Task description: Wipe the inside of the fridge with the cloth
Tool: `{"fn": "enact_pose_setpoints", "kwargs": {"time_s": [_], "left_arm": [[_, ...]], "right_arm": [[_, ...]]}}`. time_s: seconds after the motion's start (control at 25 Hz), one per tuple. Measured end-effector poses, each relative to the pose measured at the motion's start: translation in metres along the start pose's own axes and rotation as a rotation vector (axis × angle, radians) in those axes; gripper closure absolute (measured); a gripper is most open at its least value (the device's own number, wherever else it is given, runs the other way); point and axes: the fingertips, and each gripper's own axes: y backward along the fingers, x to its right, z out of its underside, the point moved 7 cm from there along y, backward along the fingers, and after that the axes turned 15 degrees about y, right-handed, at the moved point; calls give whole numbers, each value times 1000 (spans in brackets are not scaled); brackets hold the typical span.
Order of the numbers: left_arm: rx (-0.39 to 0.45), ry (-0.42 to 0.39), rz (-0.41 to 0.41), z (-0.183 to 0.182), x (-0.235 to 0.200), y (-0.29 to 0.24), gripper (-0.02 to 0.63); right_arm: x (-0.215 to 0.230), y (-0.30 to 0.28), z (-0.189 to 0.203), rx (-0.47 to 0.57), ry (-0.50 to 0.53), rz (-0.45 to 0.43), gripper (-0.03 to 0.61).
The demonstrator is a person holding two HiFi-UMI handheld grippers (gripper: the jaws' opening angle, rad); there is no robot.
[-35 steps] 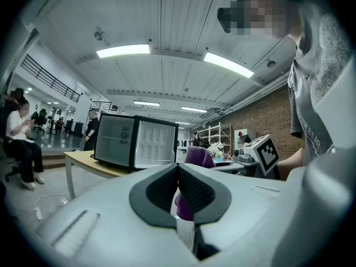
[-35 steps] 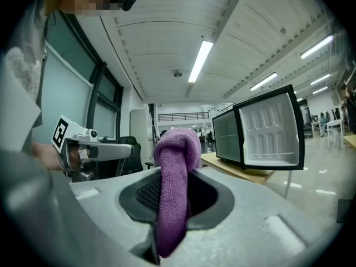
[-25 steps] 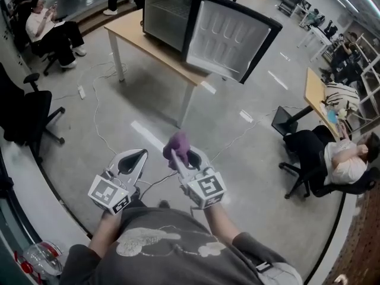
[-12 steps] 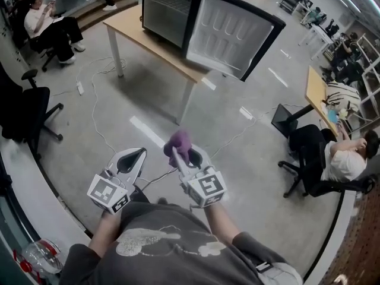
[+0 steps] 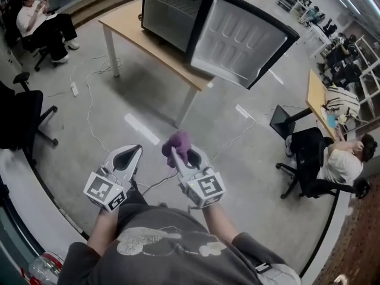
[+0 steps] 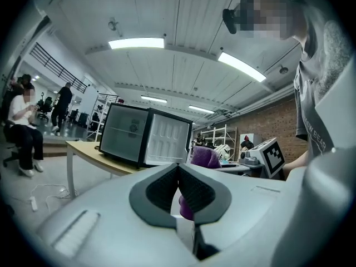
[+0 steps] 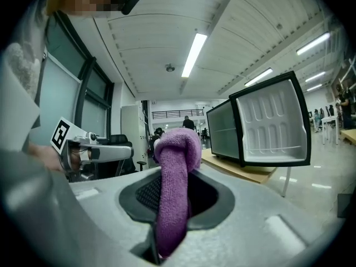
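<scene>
- Fingers (image 7: 143, 194) of the right gripper (image 7: 173, 202) are clamping a purple cloth (image 7: 176, 166). The pads are pressing on its middle, and its bunched top is folding over above the fingertips.
- Left gripper (image 6: 178, 189) is riding with its jaws brought together and nothing between them. The purple showing through the slit below the pads is the cloth, held in the other gripper beyond.
- Cloth's long axis is running along the right jaws, with its free end pointing towards the mini fridge (image 5: 171, 9).
- Key relation: the cloth (image 5: 177, 141) is sitting well apart from the fridge, out in front of its open side and lower than the wooden table (image 5: 141, 33) carrying the fridge. Nothing is standing between the cloth and the fridge except bare floor.
- Fridge door (image 5: 240, 41) is hanging wide open on the right gripper's side, so the cavity is facing the person.
- Both grippers are sitting about level with respect to the fridge. Judgement: the right gripper (image 5: 180, 153), which is carrying the cloth, is the one that will have to go into the fridge, so the move is calling for a long approach before any reach.
- Hard to read: the head view is cutting off the fridge's top and far wall. One wire shelf is showing inside, but the cavity floor is too dim to judge.
- Cloth's lower tail is disappearing between the right jaws.
</scene>
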Motion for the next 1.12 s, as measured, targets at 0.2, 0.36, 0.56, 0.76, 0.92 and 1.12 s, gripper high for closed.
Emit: {"fn": "enact_pose_setpoints", "kwargs": {"time_s": [0.2,0.36,0.56,0.76,0.92,1.12], "left_arm": [[-13,-5,38,-29,-48,-22,597],[-32,-2,52,-54,-98,-34,597],[-23,-40,61,-97,-155,-46,597],[-23,-49,102,-128,-199,-51,597],[-41,-37,131,-142,-231,-51,597],[-22,-33,133,-158,-257,-51,597]], "right_arm": [[12,-55,-5,-24,-4,25,505],[19,-108,-17,-34,0,56,505],[21,-170,-37,-39,5,82,505],[17,-225,-50,-44,5,99,505],[10,-263,-58,-44,-4,114,503],[4,-285,-65,-43,0,117,503]]}}
